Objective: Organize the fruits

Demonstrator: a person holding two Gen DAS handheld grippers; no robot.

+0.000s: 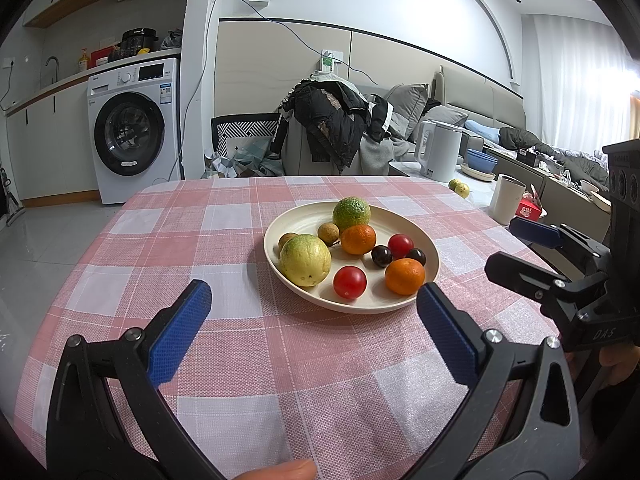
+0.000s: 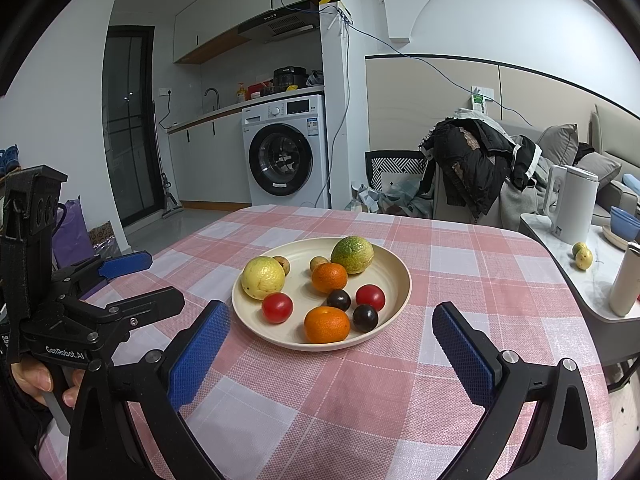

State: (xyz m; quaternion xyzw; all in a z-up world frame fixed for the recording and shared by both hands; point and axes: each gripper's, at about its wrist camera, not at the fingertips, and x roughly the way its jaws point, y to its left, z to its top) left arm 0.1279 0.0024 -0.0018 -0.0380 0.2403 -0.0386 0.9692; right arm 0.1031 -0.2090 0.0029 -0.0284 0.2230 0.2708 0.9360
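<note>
Both claws hover over the pink-and-white checked tablecloth (image 1: 248, 344), side by side, each with its blue-padded fingers spread wide apart and gripping nothing. The left gripper (image 1: 314, 304) faces a cream plate (image 1: 288, 220) that sits just ahead of its fingertips and slightly toward its right finger; that finger's tip lies close to the plate's near rim. The right gripper (image 2: 332, 320) faces the same plate (image 2: 394, 276), which lies ahead and between its two fingers, nearer the left one.

All the fruit rests on the plate. Seen from the left gripper, a yellow-green guava (image 1: 305, 260) is nearest on the left, with a cherry tomato (image 1: 349, 282) and a mandarin (image 1: 404, 276) at the near rim. Behind them sit two dark grapes (image 1: 381, 256) (image 1: 417, 256), a second cherry tomato (image 1: 400, 245), a second mandarin (image 1: 358, 239), two brown longans (image 1: 328, 233) (image 1: 286, 240), and a green citrus fruit (image 1: 351, 214) at the far side.

The right gripper also shows at the right edge of the left wrist view, and the left gripper (image 2: 132, 284) at the left edge of the right wrist view, held by a hand (image 2: 32, 380). Beyond the table, off to the right of both claws, a white kettle (image 2: 574, 208) and two small yellow-green fruits (image 2: 582, 255) stand on a side counter (image 2: 592, 280).
</note>
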